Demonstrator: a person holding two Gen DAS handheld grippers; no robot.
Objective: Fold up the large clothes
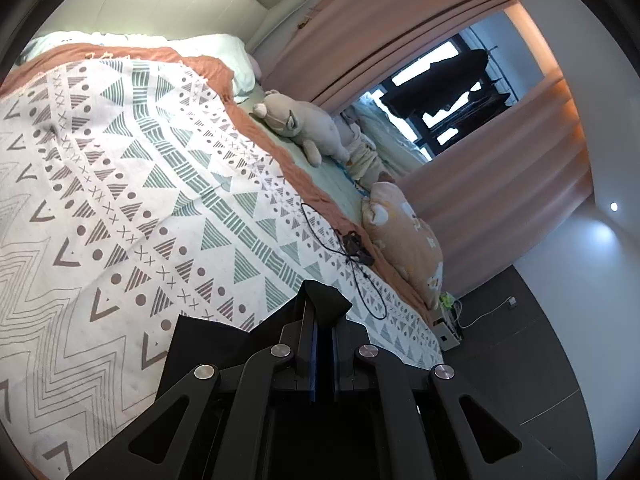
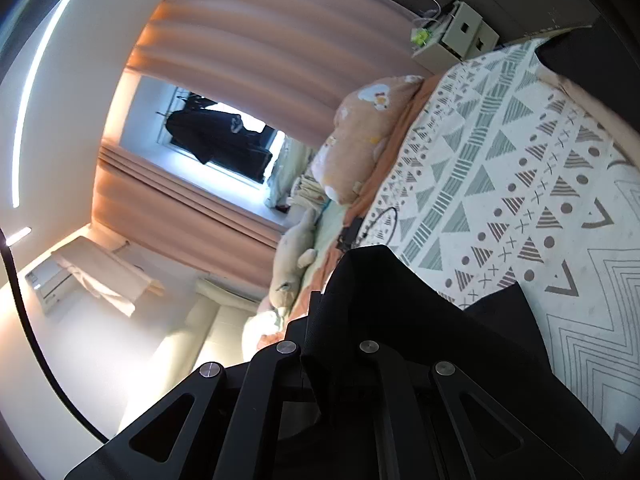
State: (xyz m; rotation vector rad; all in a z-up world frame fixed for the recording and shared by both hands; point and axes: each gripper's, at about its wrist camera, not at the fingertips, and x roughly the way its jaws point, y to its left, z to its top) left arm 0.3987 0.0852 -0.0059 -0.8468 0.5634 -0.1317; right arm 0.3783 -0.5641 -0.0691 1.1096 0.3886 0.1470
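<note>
A black garment (image 1: 200,344) is held up over the bed's patterned white, green and grey blanket (image 1: 120,168). My left gripper (image 1: 324,308) is shut on a corner of the black cloth, which pokes out past the fingertips and hangs to the left. My right gripper (image 2: 340,304) is shut on another part of the same black garment (image 2: 400,300); the cloth drapes over the fingers and hides them. The blanket also shows in the right wrist view (image 2: 520,184).
A black cable with a small device (image 1: 356,248) lies on the blanket near the bed's side. A plush bear (image 1: 300,124), an orange pillow (image 1: 408,236) and white pillows lie along the bed. Peach curtains (image 1: 400,32) frame a window. A small bedside unit (image 2: 460,32) stands on the dark floor.
</note>
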